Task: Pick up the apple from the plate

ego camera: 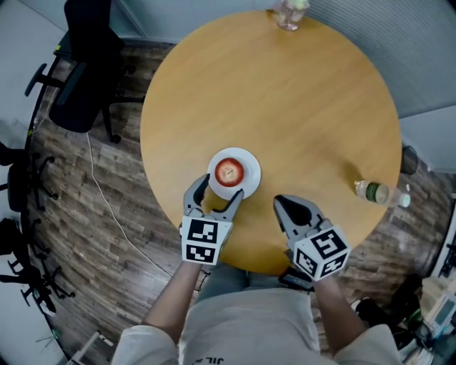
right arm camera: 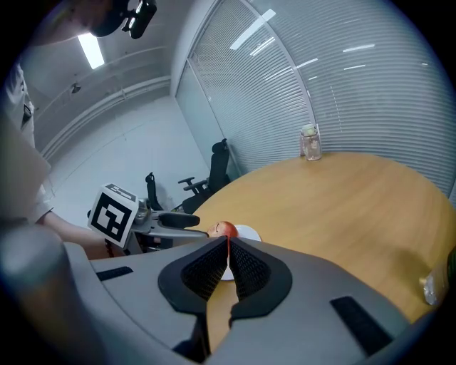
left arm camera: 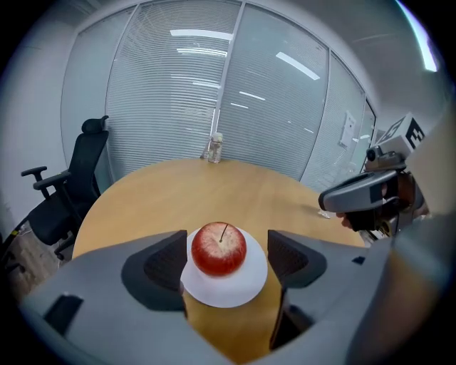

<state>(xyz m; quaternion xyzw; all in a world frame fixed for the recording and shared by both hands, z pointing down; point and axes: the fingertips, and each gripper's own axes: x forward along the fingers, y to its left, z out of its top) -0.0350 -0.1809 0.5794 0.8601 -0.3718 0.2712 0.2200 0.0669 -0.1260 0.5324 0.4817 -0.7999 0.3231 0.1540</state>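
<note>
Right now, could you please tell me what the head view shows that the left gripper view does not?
Only the head view shows the marker cube on the left gripper and the left forearm behind it. Only the left gripper view shows the blinds rising behind the table and a notice on the glass. Both show the apple on its plate, untouched between the open left jaws, the jar at the far edge, a chair and the shut right gripper.
</note>
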